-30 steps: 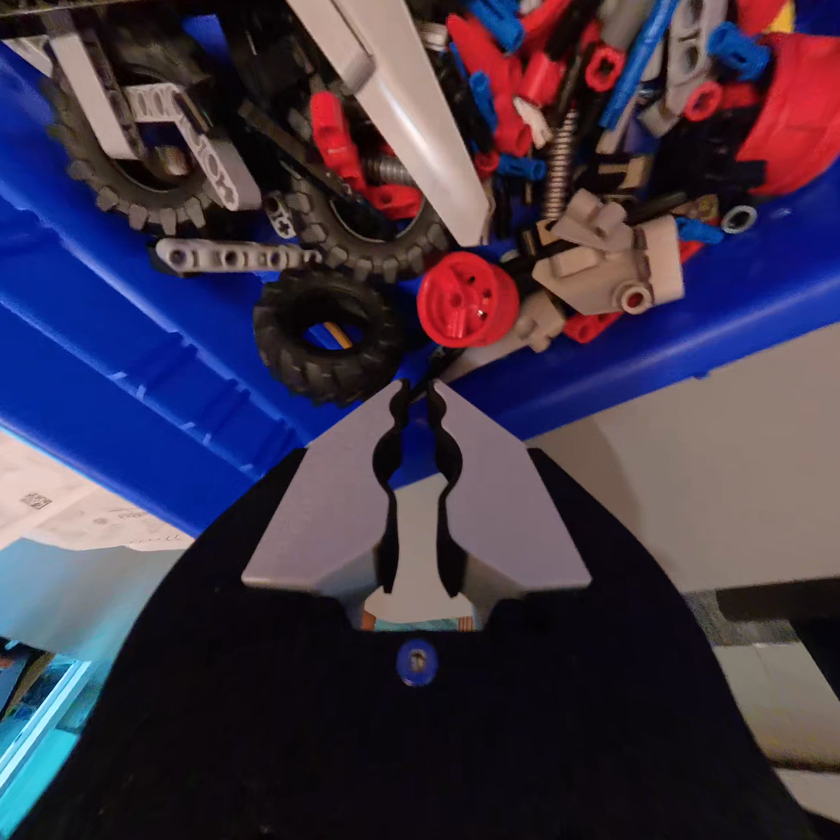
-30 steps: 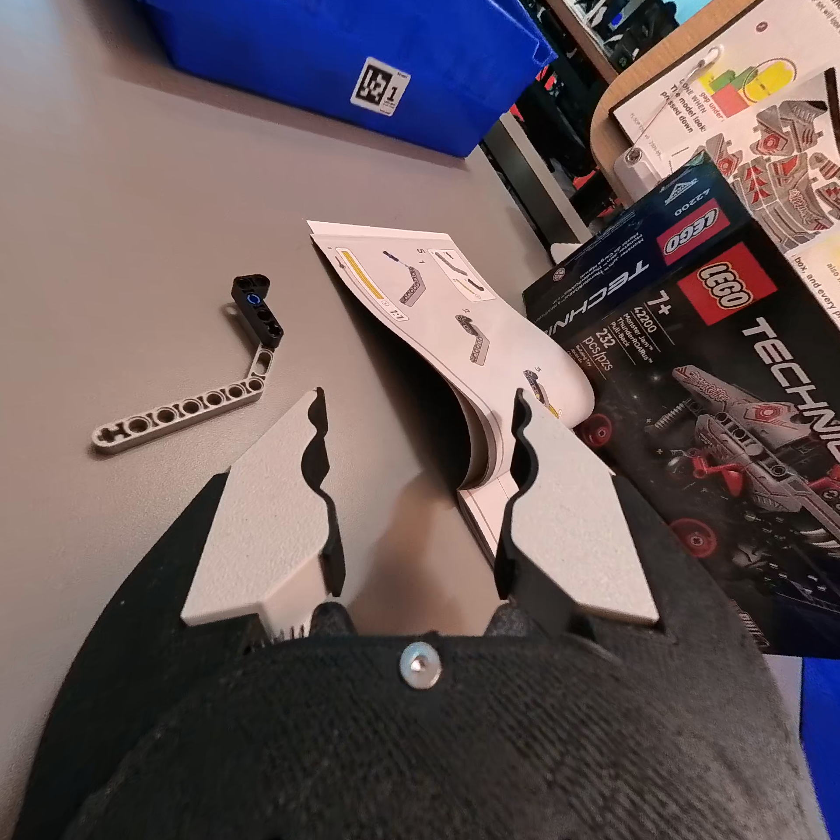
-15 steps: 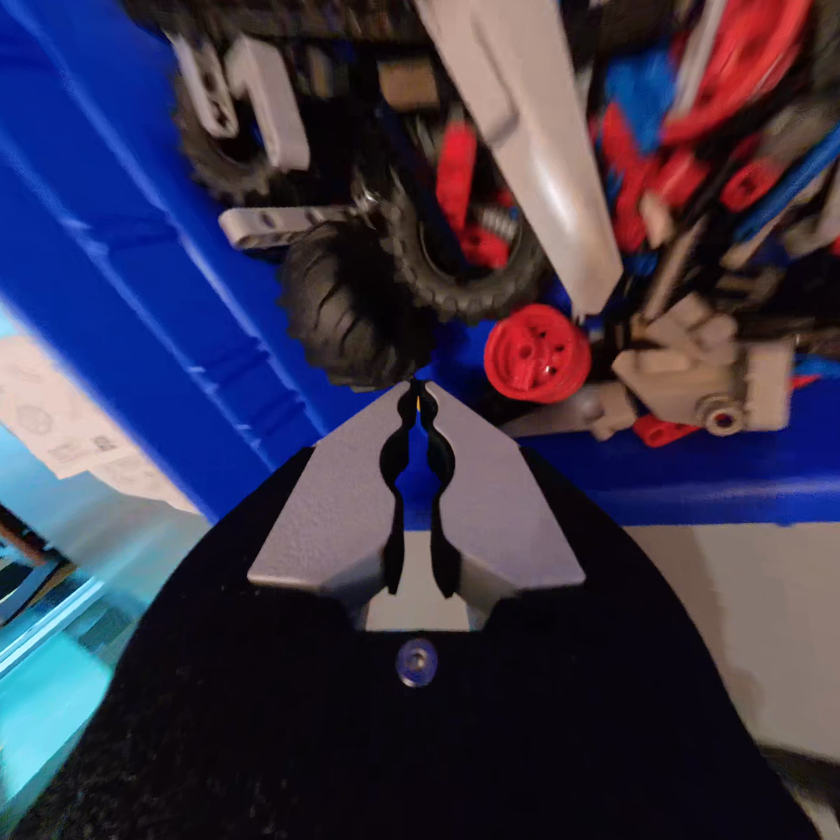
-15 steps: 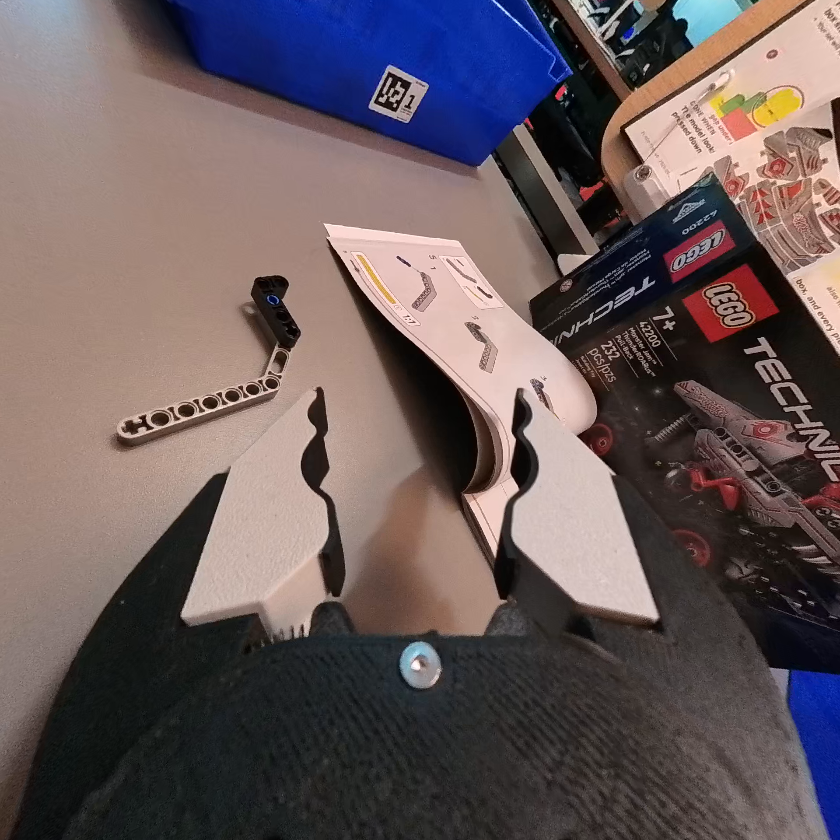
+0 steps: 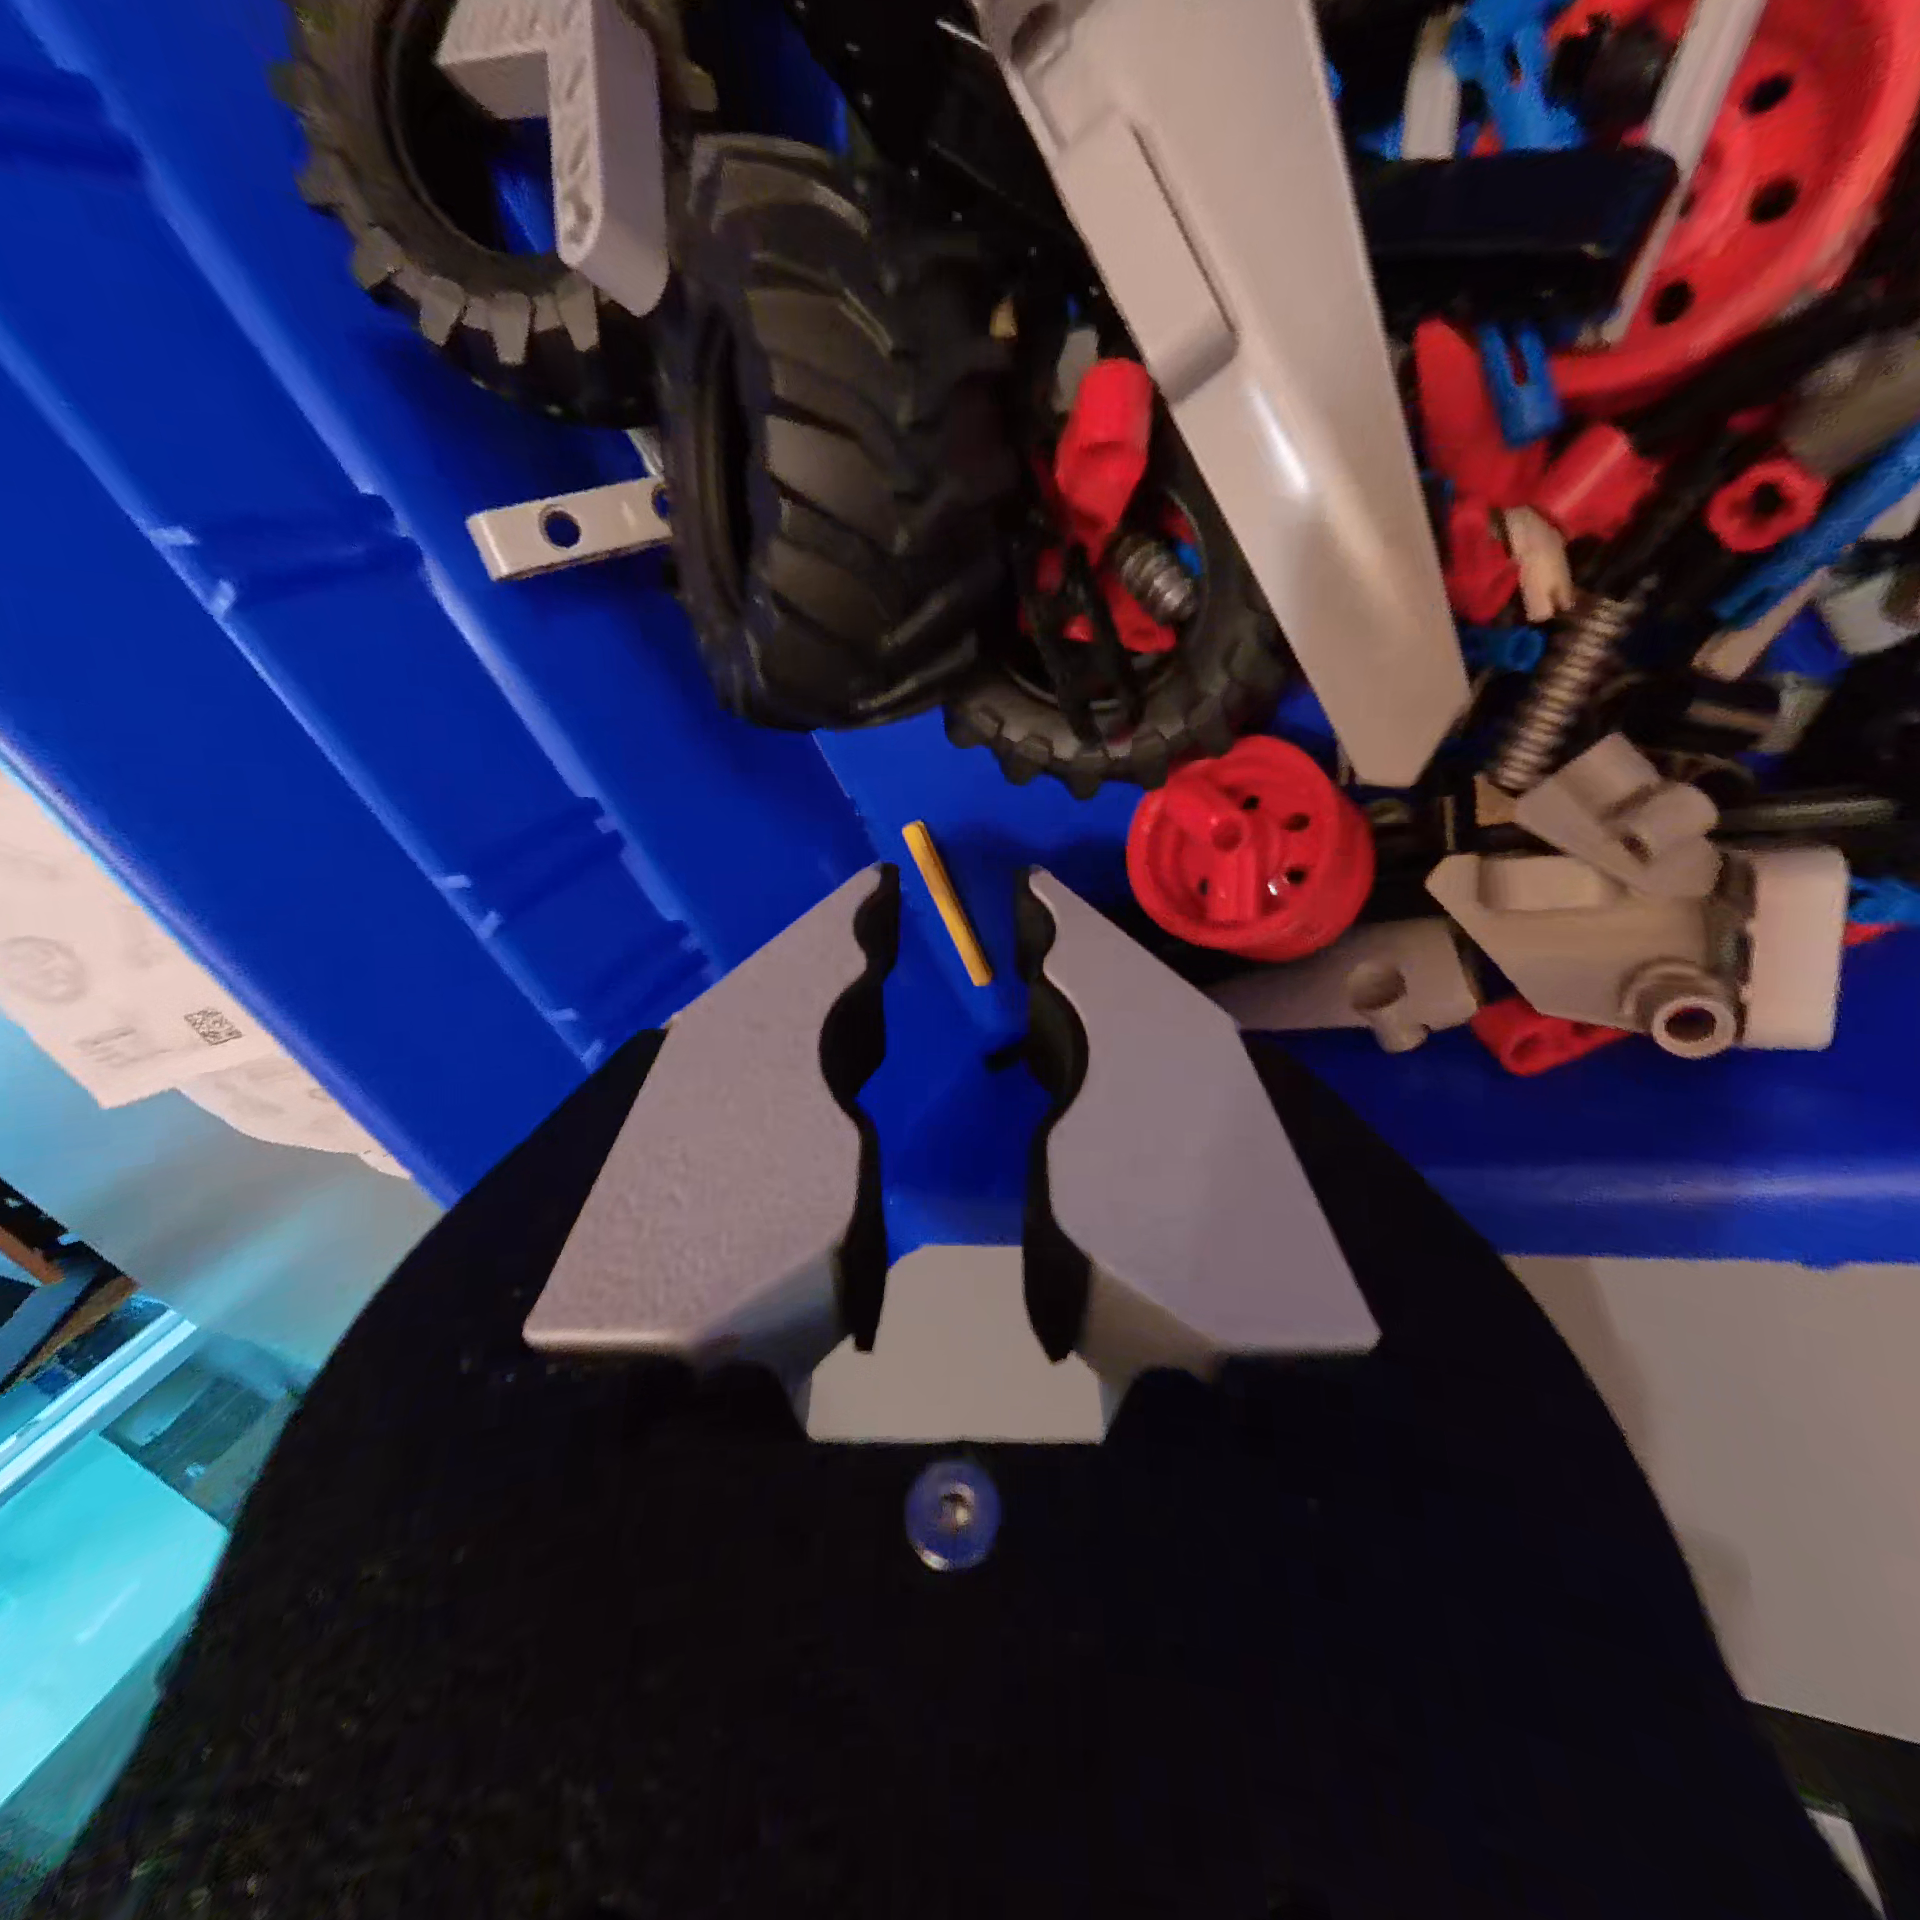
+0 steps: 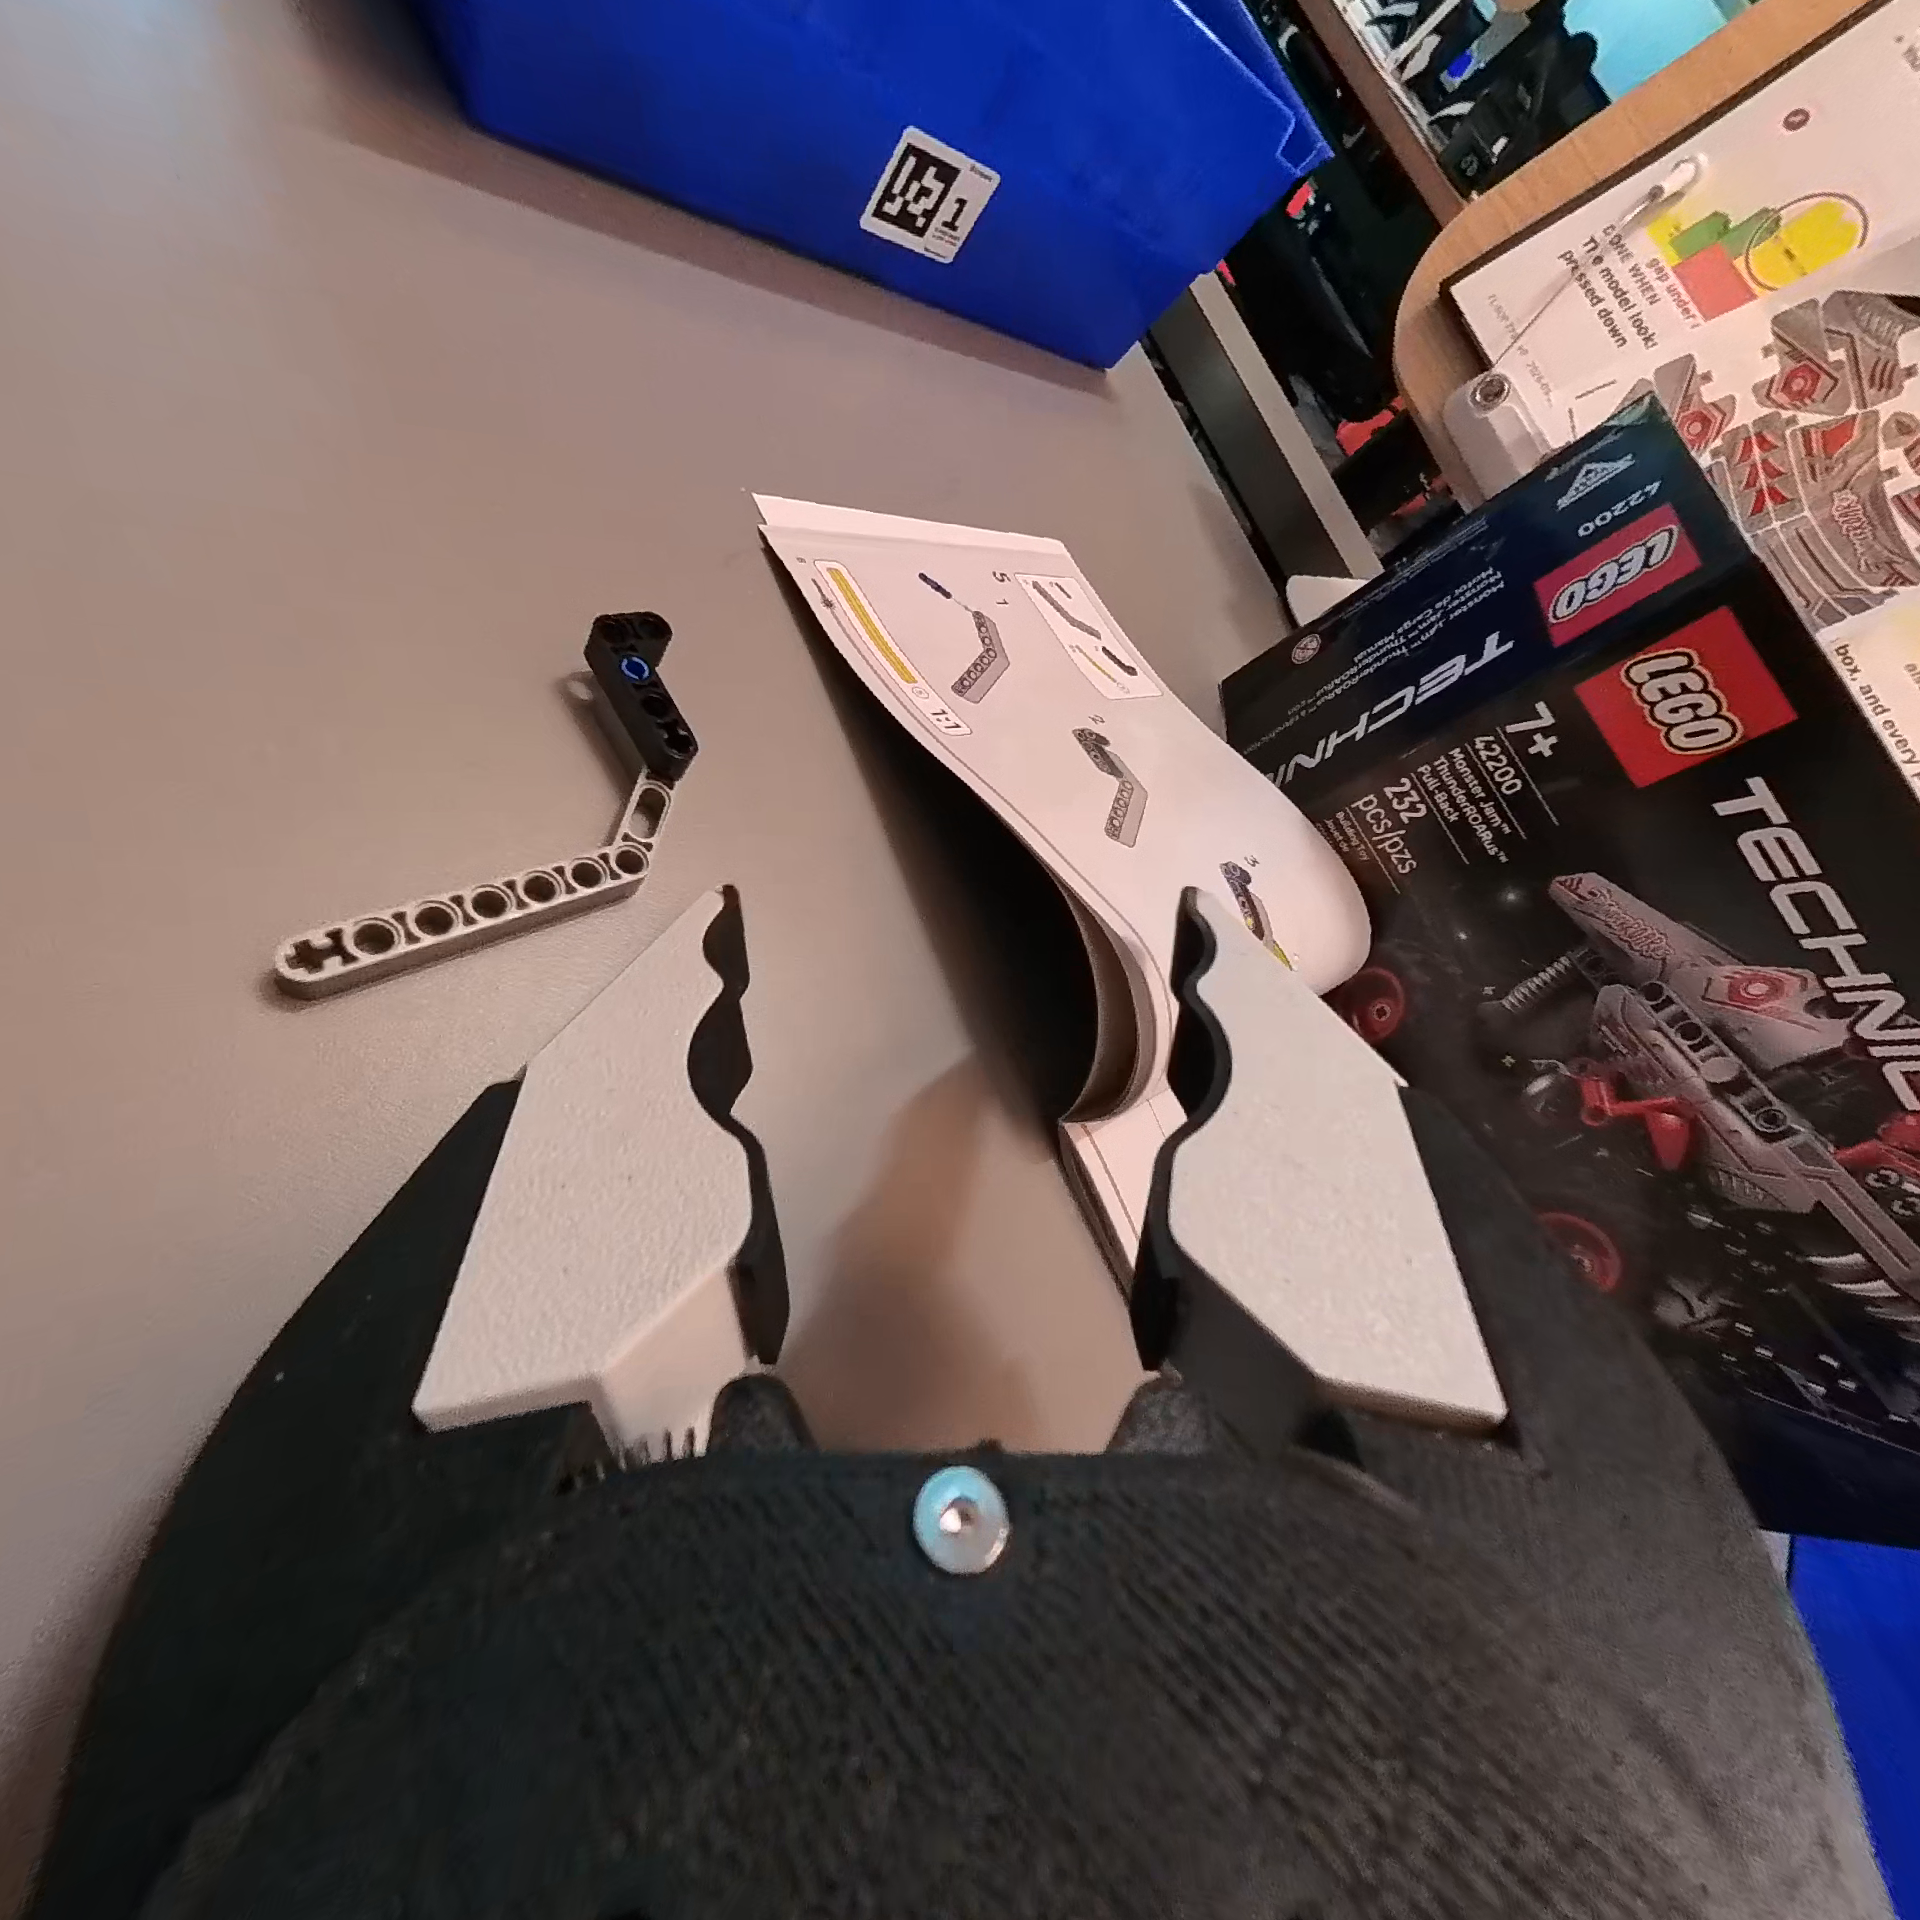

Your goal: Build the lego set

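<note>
In the left wrist view my left gripper (image 5: 958,878) is open inside the blue bin (image 5: 312,727) of loose pieces. A thin yellow axle (image 5: 945,904) lies on the bin floor between its fingertips, not gripped. A black tyre (image 5: 831,468) stands on edge just beyond, and a red wheel hub (image 5: 1247,847) lies to the right. In the right wrist view my right gripper (image 6: 961,899) is open and empty above the table. A grey bent beam (image 6: 468,904) with a black beam (image 6: 644,686) pinned to its end lies ahead to the left.
An open instruction booklet (image 6: 1039,748) and the set's box (image 6: 1610,935) are ahead to the right. The blue bin (image 6: 883,135) stands at the far end of the grey table (image 6: 260,468). A long grey panel (image 5: 1247,312), a spring (image 5: 1558,696) and a grey assembly (image 5: 1642,935) crowd the bin. One gripper's finger ends stand about 40 cm off the other's.
My left gripper pushed deeper into the bin and its nearly shut jaws opened. The black tyre tipped from flat onto its edge, uncovering the yellow axle. The right gripper barely moved.
</note>
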`<action>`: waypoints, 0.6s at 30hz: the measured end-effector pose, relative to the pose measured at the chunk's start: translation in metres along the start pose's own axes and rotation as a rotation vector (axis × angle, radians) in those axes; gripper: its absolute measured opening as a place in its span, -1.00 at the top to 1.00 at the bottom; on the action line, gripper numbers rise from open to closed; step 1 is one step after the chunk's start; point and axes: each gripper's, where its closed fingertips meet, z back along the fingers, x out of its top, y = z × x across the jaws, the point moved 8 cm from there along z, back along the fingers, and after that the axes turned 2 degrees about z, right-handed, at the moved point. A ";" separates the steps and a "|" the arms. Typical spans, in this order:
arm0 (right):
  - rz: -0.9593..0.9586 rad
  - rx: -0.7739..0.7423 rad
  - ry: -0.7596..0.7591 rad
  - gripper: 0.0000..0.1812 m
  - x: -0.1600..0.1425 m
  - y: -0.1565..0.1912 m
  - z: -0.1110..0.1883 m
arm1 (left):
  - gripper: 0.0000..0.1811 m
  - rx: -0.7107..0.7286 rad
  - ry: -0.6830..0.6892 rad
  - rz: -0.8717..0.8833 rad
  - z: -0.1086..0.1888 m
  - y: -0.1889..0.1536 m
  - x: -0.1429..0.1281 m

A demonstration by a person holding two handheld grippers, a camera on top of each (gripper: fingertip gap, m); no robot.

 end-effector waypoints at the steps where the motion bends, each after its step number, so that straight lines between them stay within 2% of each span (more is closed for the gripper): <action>1: 0.002 0.001 0.001 0.11 0.000 0.000 0.000 | 0.79 -0.008 0.014 0.011 -0.001 0.001 0.002; 6: 0.003 0.005 0.004 0.10 -0.001 0.000 0.000 | 0.79 -0.051 0.125 0.058 -0.012 0.011 0.006; 15: 0.003 0.010 0.002 0.10 -0.001 0.000 0.001 | 0.82 -0.100 0.231 0.078 -0.016 0.015 0.012; 18: 0.004 0.014 0.002 0.10 -0.001 0.000 0.001 | 0.97 -0.152 0.279 0.071 -0.019 0.017 0.012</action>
